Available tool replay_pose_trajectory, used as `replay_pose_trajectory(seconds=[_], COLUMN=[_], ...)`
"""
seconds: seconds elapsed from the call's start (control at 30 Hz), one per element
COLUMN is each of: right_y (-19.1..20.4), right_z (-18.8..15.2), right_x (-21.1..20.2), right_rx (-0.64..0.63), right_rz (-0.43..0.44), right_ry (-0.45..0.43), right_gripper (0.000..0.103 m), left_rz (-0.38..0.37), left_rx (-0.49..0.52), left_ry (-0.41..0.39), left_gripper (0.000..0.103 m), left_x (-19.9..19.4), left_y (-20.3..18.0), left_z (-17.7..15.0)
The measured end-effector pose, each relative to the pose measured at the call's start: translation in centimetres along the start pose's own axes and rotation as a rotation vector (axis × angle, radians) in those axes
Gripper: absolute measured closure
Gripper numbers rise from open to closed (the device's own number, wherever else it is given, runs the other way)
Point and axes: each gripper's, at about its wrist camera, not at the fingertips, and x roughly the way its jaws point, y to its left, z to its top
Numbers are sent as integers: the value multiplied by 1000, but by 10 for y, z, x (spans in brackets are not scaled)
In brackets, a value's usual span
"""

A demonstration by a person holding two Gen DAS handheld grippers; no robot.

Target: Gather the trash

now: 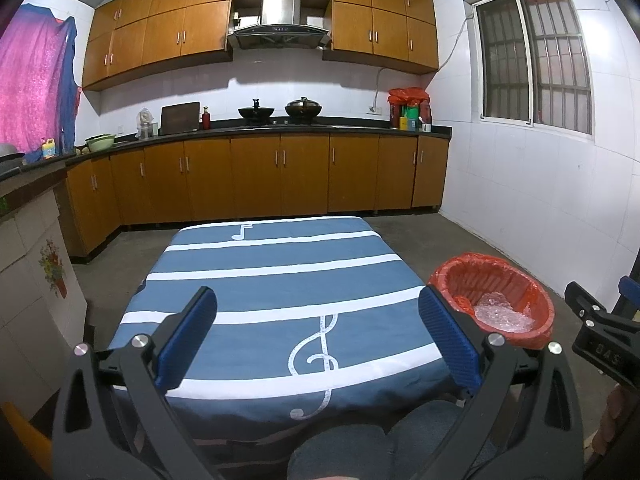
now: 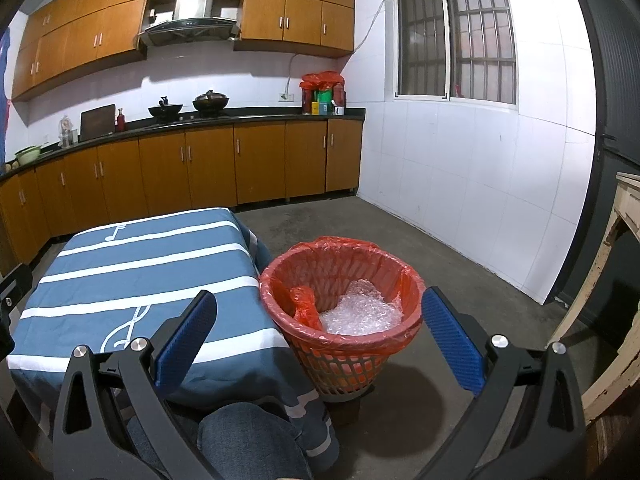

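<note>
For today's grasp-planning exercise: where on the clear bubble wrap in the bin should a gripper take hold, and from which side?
Probably its raised crumpled peak near the back wall of the red-lined basket, approached from straight above: the rim blocks any sideways entry.

- We see a table point(image 1: 280, 280) covered by a blue cloth point(image 2: 140, 276) with white stripes and music notes; nothing lies on it.
- On the concrete floor point(image 2: 440, 264), just beside the table's right edge, stands a red-lined basket point(image 2: 340, 364).
</note>
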Motion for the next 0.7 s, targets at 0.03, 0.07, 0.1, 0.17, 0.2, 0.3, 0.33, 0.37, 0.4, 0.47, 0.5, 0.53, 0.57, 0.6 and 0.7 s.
replay_pose_trajectory(seconds=[0.03,0.07,0.1,0.17,0.2,0.3,0.33,0.37,0.4,0.47,0.5,0.53,0.57,0.6,0.7], right_y=[-1,-1,-2,-2,-2,-2,-3,-2,-3,-3,-3,-3,-3,-3,-3], right_z=[0,0,-1,-1,0,0,0,0,0,0,0,0,0,0,0], right_x=[0,1,1,1,2,1,1,1,2,1,2,2,2,2,1], right_rx=[1,2,3,4,5,4,4,5,5,5,5,5,4,4,4], right_rz=[-1,-2,-3,-4,-4,-4,-4,-4,-3,-4,-4,-4,-4,-3,-4], right_ry=[1,1,3,4,5,4,4,4,5,4,5,5,4,5,5], right_gripper=[2,2,2,2,2,2,2,2,2,2,2,2,2,2,2], left_rz=[-1,-2,-4,-5,-6,-6,-7,-7,-6,-6,-6,-6,-7,-7,-6], left_rx=[0,0,1,2,2,1,1,1,2,2,2,2,2,2,2], left_ry=[0,1,2,4,5,6,6,6,6,6,6,6,6,6,6], left_gripper=[4,4,4,4,4,4,4,4,4,4,4,4,4,4,4], left_x=[0,0,0,1,2,2,2,2,2,2,2,2,2,2,2], left_y=[0,-1,-2,-2,-2,-2,-2,-2,-2,-3,-2,-2,-3,-3,-3], left_z=[0,0,-1,-1,-1,-1,-1,-1,-1,-1,-1,-1,-1,-2,-1])
